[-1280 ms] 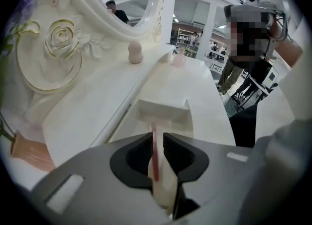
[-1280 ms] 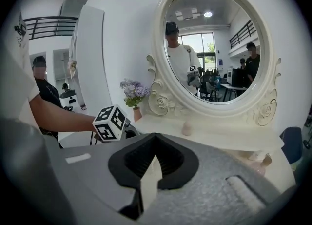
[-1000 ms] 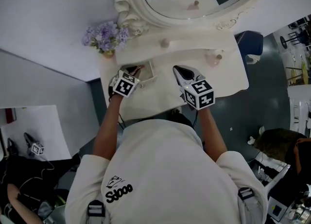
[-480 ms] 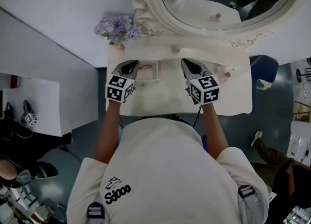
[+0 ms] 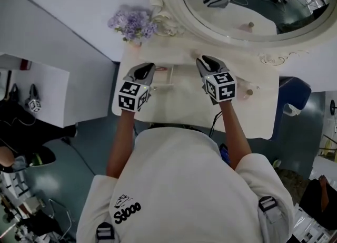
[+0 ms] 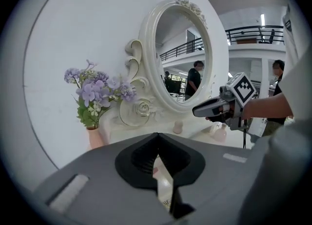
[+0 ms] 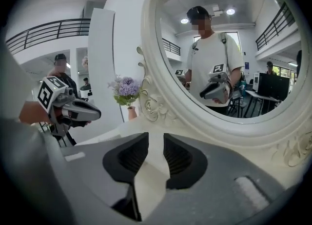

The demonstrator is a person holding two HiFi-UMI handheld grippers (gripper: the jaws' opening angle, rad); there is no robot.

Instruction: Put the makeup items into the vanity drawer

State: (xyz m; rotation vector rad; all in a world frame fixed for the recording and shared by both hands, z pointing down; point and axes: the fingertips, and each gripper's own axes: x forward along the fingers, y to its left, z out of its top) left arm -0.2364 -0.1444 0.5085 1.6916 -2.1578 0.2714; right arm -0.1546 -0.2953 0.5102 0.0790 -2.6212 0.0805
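drawer (image 5: 171, 76): open, in the left half of the vanity top (image 5: 184, 102); something reddish lies inside.
left gripper (image 6: 157, 137): just left of the drawer. Its fingers are closed together at the tips. A pale strip shows in the slit behind them; I cannot tell if it is a held item or the vanity below.
right gripper (image 7: 156, 143): far, close to the base of the mirror (image 5: 253, 5). Its fingers stand half apart and have just been opening, with only bare vanity top between them.
makeup items: a small pale bottle (image 6: 178, 127) stands by the mirror base, near the right gripper's tips. A pink bottle (image 6: 220, 132) stands further right, well apart from the drawer.
handling: probably light, stiff and smooth, so they may slip or topple; fragile if they are glass.
where to hold: across the wide body, below the neck, closing gently.
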